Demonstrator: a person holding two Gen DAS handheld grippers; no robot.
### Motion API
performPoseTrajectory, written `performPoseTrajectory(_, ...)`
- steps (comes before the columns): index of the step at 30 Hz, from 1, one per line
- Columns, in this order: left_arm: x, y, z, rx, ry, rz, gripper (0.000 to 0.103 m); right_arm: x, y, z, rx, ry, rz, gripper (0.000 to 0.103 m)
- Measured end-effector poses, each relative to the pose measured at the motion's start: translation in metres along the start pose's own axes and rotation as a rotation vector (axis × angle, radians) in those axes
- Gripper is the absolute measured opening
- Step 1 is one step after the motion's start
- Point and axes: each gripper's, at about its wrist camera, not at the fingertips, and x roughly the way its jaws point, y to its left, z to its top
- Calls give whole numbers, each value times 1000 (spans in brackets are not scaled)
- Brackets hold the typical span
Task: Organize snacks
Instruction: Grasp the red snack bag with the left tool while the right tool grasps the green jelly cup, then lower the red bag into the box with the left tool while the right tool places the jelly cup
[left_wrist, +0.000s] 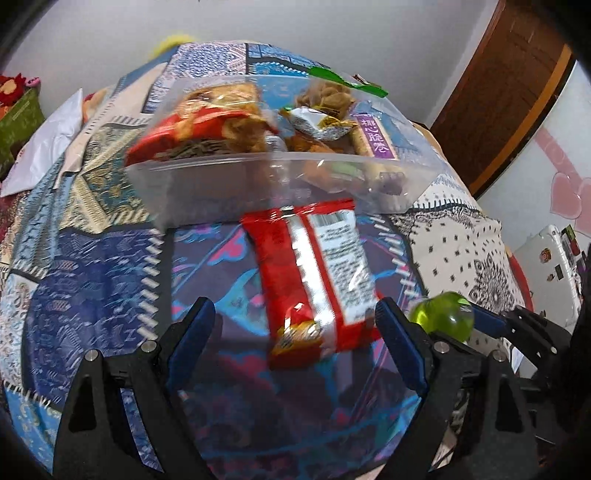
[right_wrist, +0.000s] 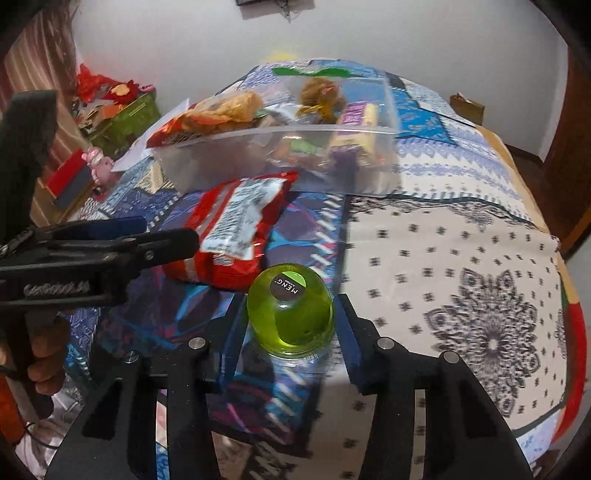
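Observation:
A red snack packet lies on the patterned bedspread, in front of a clear plastic tub that holds several snack bags. My left gripper is open, its blue pads on either side of the packet's near end; the right pad is close to the packet's edge and the left pad stands well clear. In the right wrist view a green jelly cup stands on the cloth, and my right gripper is shut on it, pads against both sides. The red snack packet and the clear plastic tub lie beyond it.
The left gripper and the hand holding it fill the left of the right wrist view. Off the bed stand a green box and toys at the left, and a wooden door at the right. The bedspread's white patch is bare.

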Motion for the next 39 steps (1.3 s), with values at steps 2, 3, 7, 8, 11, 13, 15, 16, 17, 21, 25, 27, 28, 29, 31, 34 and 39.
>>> performPoseTrajectory(2, 10, -7, 5, 19, 9, 3, 89, -5, -9, 1, 15, -12, -10, 44)
performPoseTrajectory(3, 14, -10, 6, 27, 15, 6, 89, -7, -15, 2, 24, -18, -20, 44)
performPoseTrajectory(7, 40, -15, 11, 30, 48, 43, 89, -12, -25, 6, 52, -36, -29, 44)
performPoseTrajectory(8, 46, -14, 12, 14, 55, 38, 89, -13, -26, 7, 54, -39, -31, 44)
performPoseTrajectory(11, 53, -19, 16, 29, 31, 77, 89, -14, -30, 9, 56, -43, -45, 44)
performPoseTrajectory(13, 54, -22, 16, 48, 15, 79, 80, -13, -32, 11, 60, -41, -46, 44)
performPoseTrajectory(15, 52, -28, 15, 75, 5, 64, 74, -12, -34, 14, 63, -46, -45, 44)
performPoseTrajectory(16, 50, -30, 14, 86, 4, 55, 74, -14, -35, 16, 66, -52, -45, 44)
performPoseTrajectory(17, 48, -32, 12, 93, 4, 48, 74, -14, -35, 18, 69, -57, -44, 44)
performPoseTrajectory(21, 29, -35, 7, 116, -20, 20, 73, -19, -35, 27, 71, -82, -41, 44)
performPoseTrajectory(25, 3, -38, 6, 129, -79, 2, 73, -25, -32, 37, 67, -113, -38, 44)
performPoseTrajectory(27, -10, -37, 9, 129, -112, 1, 73, -28, -30, 43, 63, -129, -36, 44)
performPoseTrajectory(28, -14, -38, 11, 127, -126, 3, 73, -29, -30, 45, 61, -136, -37, 44)
performPoseTrajectory(29, -19, -37, 14, 124, -141, 5, 73, -30, -28, 48, 59, -145, -38, 44)
performPoseTrajectory(31, -28, -34, 21, 116, -164, 8, 73, -32, -25, 55, 55, -162, -33, 44)
performPoseTrajectory(34, -40, -29, 35, 96, -197, -1, 73, -34, -20, 65, 44, -185, -33, 44)
performPoseTrajectory(39, -57, -27, 57, 87, -256, -14, 73, -32, -13, 87, 25, -221, -25, 44)
